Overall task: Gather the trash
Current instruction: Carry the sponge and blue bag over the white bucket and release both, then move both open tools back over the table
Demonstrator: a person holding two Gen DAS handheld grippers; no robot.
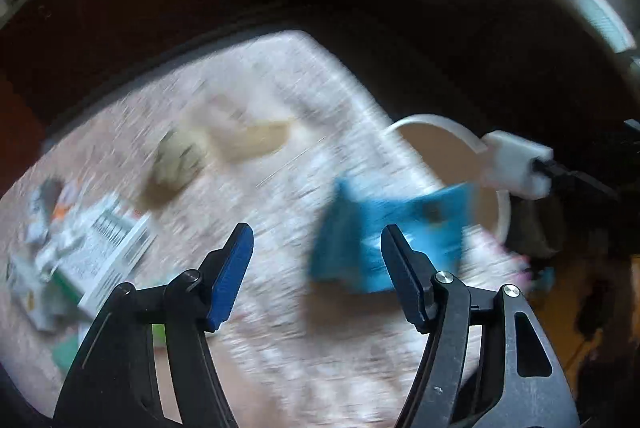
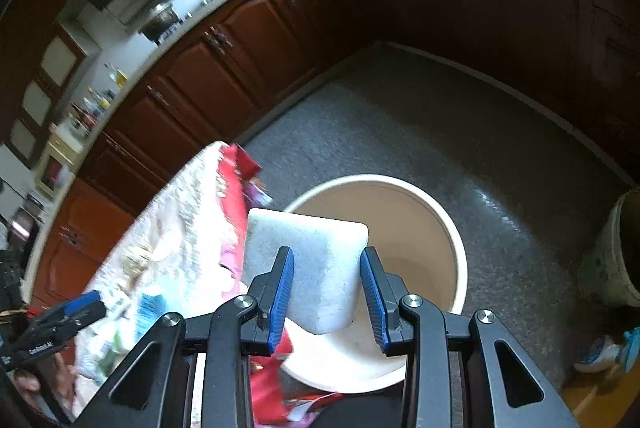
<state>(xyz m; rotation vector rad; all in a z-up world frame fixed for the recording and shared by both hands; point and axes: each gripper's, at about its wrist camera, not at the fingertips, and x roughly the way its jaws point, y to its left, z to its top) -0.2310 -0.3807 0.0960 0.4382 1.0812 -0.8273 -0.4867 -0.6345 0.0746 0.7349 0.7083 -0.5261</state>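
In the right wrist view a white foam block (image 2: 316,268) sits between the fingers of my right gripper (image 2: 327,288), above the rim of a cream round bin (image 2: 456,248) on the floor; the right pad looks a little apart from the block. In the blurred left wrist view my left gripper (image 1: 316,260) is open and empty over the table. A blue packet (image 1: 384,232) lies near the table's right edge just beyond the right finger. The bin (image 1: 504,212) and the foam block (image 1: 516,164) show at the right.
The table has a pale patterned cloth (image 1: 280,88). On it lie a beige crumpled lump (image 1: 180,164), a pale wrapper (image 1: 256,140) and a printed box with papers (image 1: 100,248). Dark wood cabinets (image 2: 224,68) ring a grey floor (image 2: 460,132). Another pail (image 2: 616,252) stands at the right.
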